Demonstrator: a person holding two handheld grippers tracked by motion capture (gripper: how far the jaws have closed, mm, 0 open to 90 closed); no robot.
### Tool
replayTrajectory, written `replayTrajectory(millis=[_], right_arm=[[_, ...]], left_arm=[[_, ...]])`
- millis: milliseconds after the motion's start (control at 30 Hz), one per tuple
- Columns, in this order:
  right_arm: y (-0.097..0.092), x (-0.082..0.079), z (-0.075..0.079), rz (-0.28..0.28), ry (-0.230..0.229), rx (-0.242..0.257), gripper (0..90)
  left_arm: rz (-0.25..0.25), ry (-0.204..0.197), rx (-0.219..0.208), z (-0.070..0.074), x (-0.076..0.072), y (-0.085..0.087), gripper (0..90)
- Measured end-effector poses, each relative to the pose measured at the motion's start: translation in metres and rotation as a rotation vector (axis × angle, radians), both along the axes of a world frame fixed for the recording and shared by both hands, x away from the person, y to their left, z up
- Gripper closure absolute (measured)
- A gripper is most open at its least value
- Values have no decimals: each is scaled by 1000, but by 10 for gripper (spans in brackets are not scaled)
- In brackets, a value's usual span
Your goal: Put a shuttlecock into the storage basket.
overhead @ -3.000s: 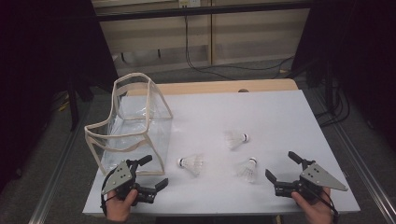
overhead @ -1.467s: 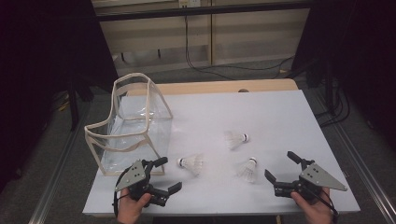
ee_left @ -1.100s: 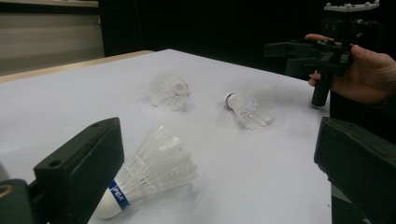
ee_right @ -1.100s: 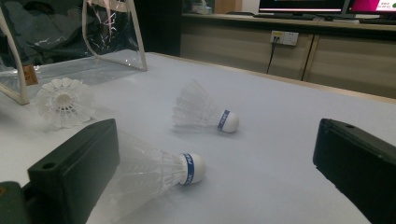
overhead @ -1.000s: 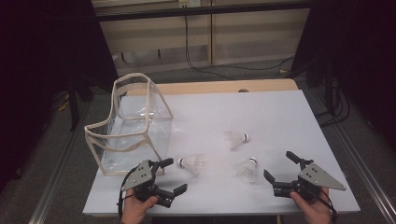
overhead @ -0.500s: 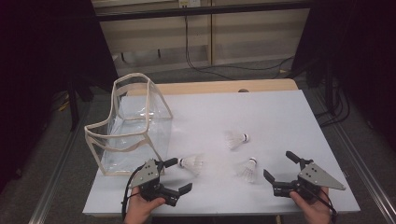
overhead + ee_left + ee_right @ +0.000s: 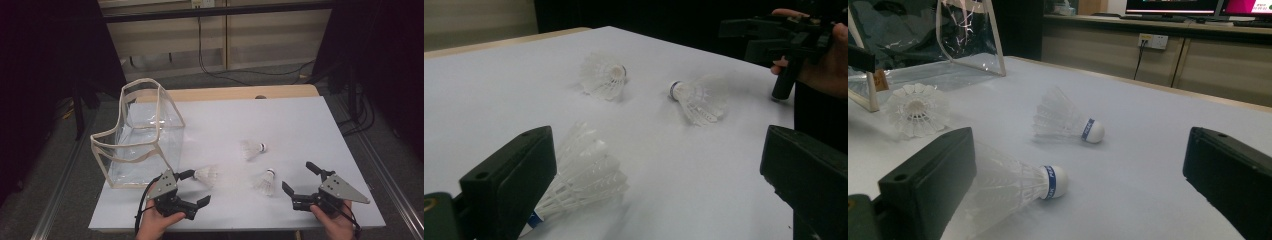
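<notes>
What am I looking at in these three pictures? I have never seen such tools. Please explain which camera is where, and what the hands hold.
A person sits at a white table and holds a hand tool in each hand. Each tool is a gripper with two black jaws.

The high view looks down from above. In it the left gripper is at the bottom left and the right gripper at the bottom right. The other two pictures come from small cameras that ride on the grippers and look along the jaws.

On the table lie three white shuttlecocks: one beside the left gripper, one near the right gripper, and one farther back. An open bag of clear plastic stands at the left.

Both grippers are open and hold nothing.
</notes>
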State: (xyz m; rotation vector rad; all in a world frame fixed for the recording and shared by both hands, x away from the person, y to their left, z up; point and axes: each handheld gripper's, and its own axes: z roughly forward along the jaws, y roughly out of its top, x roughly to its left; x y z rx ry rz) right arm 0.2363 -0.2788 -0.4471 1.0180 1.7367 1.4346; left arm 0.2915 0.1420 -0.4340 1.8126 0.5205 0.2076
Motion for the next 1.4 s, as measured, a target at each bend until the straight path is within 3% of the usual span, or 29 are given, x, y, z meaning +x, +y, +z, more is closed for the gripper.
replayTrajectory(millis=[167, 633, 933, 1100, 1267, 1400], right_arm=[[0, 0, 0, 2, -3, -1, 6], [1, 2, 0, -1, -2, 1, 6], [1, 2, -1, 1, -1, 2, 7], [1, 1, 0, -2, -2, 1, 7], [1, 1, -1, -1, 2, 2, 8], [1, 1, 0, -1, -1, 1, 8]], left_arm=[[-9, 4, 20, 0, 0, -6, 15], [14, 43, 59, 0, 4, -21, 23], [40, 48, 90, 0, 9, -29, 28], [74, 57, 106, 0, 12, -33, 24], [96, 93, 112, 0, 14, -36, 24], [129, 110, 147, -1, 16, -38, 28]])
